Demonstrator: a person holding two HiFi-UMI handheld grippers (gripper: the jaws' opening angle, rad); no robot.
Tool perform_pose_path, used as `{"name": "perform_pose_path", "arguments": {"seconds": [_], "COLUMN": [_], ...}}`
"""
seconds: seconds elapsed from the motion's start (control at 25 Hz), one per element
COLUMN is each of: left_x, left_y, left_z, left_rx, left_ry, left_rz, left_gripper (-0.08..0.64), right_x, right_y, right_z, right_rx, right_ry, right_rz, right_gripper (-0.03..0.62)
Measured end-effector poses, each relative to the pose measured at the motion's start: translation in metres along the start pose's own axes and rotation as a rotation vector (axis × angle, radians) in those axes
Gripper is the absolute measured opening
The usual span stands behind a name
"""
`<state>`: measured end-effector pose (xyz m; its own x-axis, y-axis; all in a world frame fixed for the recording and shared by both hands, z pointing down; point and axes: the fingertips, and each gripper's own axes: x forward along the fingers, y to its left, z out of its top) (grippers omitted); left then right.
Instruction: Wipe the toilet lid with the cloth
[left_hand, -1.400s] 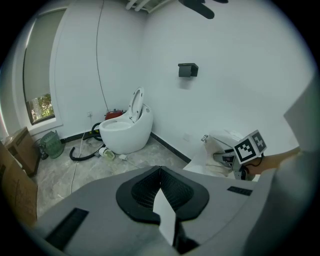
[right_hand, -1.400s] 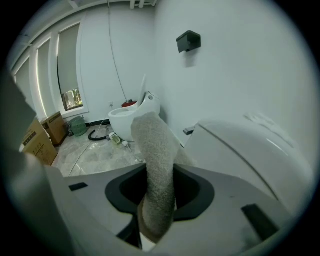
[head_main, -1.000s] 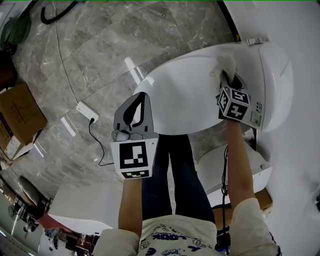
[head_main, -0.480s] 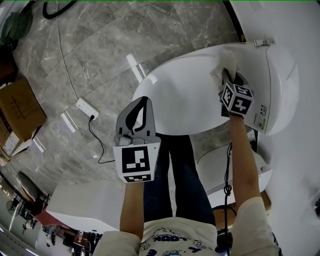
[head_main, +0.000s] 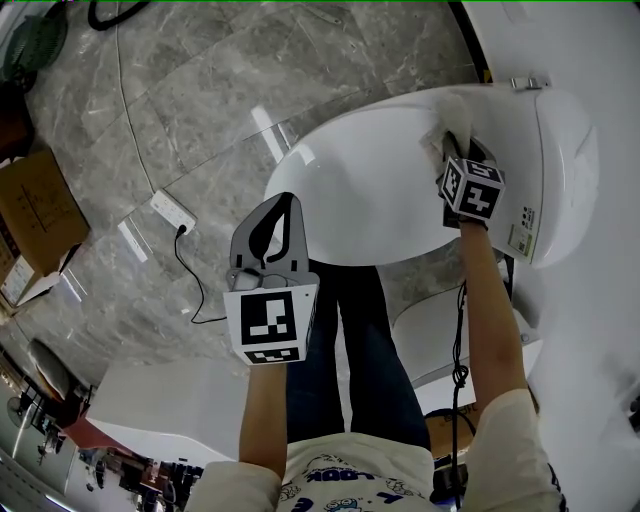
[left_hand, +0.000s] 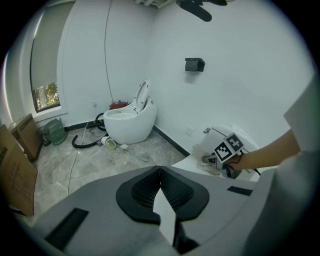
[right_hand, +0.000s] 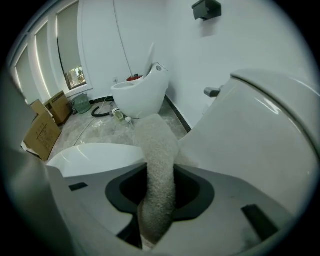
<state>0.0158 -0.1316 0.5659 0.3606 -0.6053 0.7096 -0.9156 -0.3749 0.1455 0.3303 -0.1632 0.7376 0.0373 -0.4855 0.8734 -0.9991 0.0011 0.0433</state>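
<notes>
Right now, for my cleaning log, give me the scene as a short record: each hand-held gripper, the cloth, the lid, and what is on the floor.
right hand-held gripper: shut on the cloth
cloth position: on the toilet lid, near its back edge
left hand-held gripper: shut, nothing between the jaws, held off the lid's front end
toilet lid: closed, white
floor: power strip with cord; cardboard box
background: second toilet, lid raised
</notes>
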Motion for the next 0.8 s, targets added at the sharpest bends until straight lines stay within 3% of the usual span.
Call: {"name": "perform_pose_path", "arguments": {"seconds": [0.4,0.8], "left_x": [-0.020,-0.045], "left_y": [0.018,0.046], "left_z": [-0.011,-0.021], "left_rx": [-0.026,-0.065], "left_ry": [-0.009,-0.028], "left_rz": [0.024,0.063], "left_gripper": [0.005,0.005], "right_x": [-0.004,-0.011], "right_y": [0.025,0.089], "right_z": [-0.001,-0.006], "right_rx": [-0.070,-0.170], "right_ry": [0.010,0.008], "right_rz": [-0.017,0.029], "right_gripper": [0.118,0.118]}}
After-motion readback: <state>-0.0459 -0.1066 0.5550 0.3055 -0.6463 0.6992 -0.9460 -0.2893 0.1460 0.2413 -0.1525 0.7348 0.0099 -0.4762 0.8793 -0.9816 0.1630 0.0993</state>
